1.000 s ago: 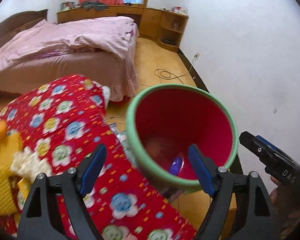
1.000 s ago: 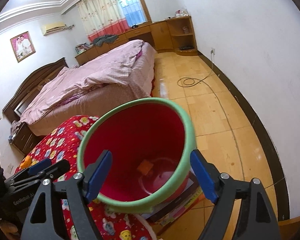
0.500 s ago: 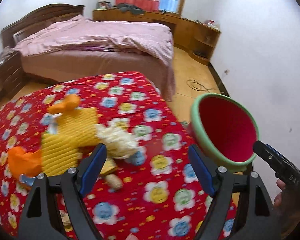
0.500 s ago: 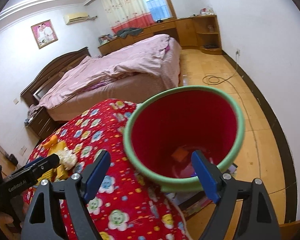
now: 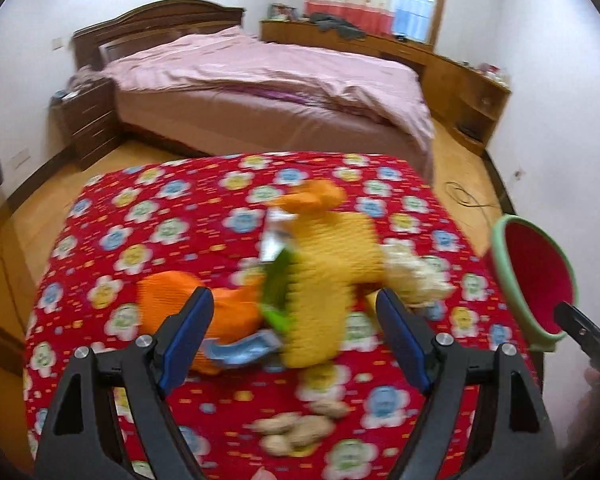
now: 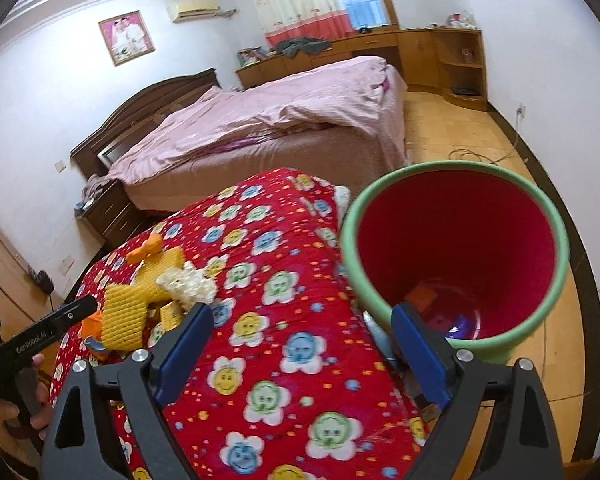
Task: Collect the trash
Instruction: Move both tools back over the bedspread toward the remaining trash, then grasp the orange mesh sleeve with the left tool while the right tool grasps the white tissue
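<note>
Red quilted cloth printed with smiling flowers (image 6: 260, 344) covers the raised surface filling the lower half of both views. White lettering reading "GenRobot.A…" runs along the black body of the left gripper (image 5: 296, 336) where it enters the right wrist view at lower left; no other writing can be read. A framed photograph (image 6: 127, 37) hangs on the wall at upper left of that view.

The left gripper's blue-padded jaws stand spread wide with nothing pinched; they frame the litter from above. That litter sits at centre of the left wrist view: a yellow ribbed knitted piece (image 5: 332, 264), an orange soft lump (image 5: 172, 296), a green strip (image 5: 278, 292), a pale blue scrap (image 5: 240, 350), a cream fluffy wad (image 5: 414, 272) and a cluster of tan peanut shells (image 5: 296, 432) lower down. Blur softens their edges.

The round red plastic bin with a green rim (image 6: 456, 256) stands at the right of the right wrist view, just beside the cloth's edge. Inside, on its bottom, lie an orange square scrap (image 6: 422, 294) and a purple item (image 6: 462, 326).

The right gripper (image 6: 300, 352) has its jaws opening, empty, over the cloth edge and bin rim.

A pink-covered bed (image 5: 260, 76) fills the background.
</note>
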Demonstrator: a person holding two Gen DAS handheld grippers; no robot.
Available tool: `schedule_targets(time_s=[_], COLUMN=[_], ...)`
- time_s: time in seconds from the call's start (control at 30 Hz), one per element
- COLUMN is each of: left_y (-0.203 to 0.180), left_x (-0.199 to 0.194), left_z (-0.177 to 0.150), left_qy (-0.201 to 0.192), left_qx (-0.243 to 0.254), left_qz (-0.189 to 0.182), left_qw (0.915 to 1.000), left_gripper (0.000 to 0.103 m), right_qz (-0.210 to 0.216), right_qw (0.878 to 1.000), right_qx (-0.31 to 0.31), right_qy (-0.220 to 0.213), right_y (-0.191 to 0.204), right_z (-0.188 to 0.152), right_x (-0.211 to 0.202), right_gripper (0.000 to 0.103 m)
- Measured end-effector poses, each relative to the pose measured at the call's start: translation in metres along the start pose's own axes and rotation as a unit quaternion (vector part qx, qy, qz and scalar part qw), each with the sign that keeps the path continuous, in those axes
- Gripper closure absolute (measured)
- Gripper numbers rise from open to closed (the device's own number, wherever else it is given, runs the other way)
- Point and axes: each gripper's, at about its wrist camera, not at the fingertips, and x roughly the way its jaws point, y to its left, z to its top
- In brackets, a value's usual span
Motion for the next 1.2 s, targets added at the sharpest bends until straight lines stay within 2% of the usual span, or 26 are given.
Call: schedule_targets(time_s=[0.23, 0.37, 0.47, 0.8, 0.93, 1.1, 1.2], left_y=[0.05, 0.068, 0.076, 0.088, 0.085, 0.077, 0.074], left_x=[0.019, 0.038, 0.049, 0.069, 0.068, 0.063, 0.056], left_z=[-0.004, -0.008, -0.01, -0.018, -0.021, -0.023, -0.022], left_qy=[0.024, 0.047, 0.057, 0.078, 0.073, 0.062, 0.049], left_qx=[-0.026, -0.041, -0.048, -0.083, -0.084, -0.067, -0.063], left_qz=[0.049, 0.059, 0.06, 0.053, 0.036, 0.02, 0.018], left_qw=[0.9982, 0.9963, 0.9954, 0.992, 0.9931, 0.9956, 0.9967], left_gripper=[0.02, 0.02, 0.02, 0.022, 0.039, 0.073, 0.081], right_qz=[0.015, 0.024, 0.031, 0.029, 0.024, 0.045, 0.052], right_qw=[0.999, 0.999, 0.997, 0.994, 0.992, 0.988, 0.987], right_qx=[-0.025, -0.034, -0.05, -0.094, -0.102, -0.099, -0.098], right_qy=[0.018, 0.031, 0.041, 0.055, 0.076, 0.106, 0.112], right_y=[0.027, 0.038, 0.049, 0.069, 0.074, 0.082, 0.088], right_z=[-0.001, 0.001, 0.004, 0.01, 0.009, 0.009, 0.008], right_x=[0.019, 0.033, 0.048, 0.083, 0.101, 0.118, 0.125], right_gripper=[0.005, 0.004, 0.0, 0.0, 0.0, 0.001, 0.017])
